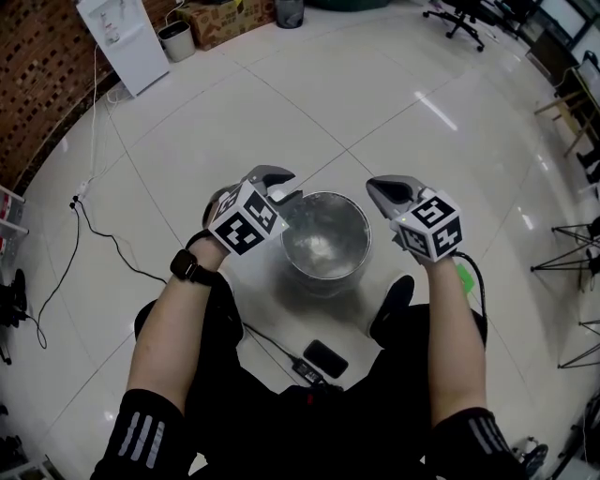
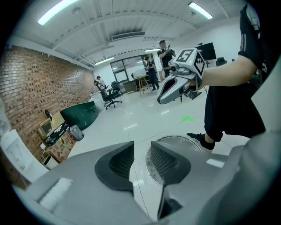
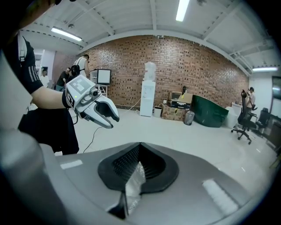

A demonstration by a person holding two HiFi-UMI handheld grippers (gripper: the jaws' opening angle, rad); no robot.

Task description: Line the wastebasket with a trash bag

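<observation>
Clear bag (image 3: 131,184) lay in the wastebasket (image 1: 323,281); the rim step was in hand, I judged.
My right gripper (image 3: 139,147) pinched the film; my left gripper (image 2: 141,151) stood apart, empty, and needed the left edge next.

My head camera looks steeply down on the round shiny metal wastebasket (image 1: 325,246). The left claw (image 2: 141,162) carries a camera close behind its jaws, facing the right claw (image 2: 163,97), and conversely.

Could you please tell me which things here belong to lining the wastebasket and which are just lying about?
Job: wastebasket; trash bag, pinched in the shut right claw; left claw, open.
Lying about: phone, cable, water dispenser, cardboard box.
</observation>
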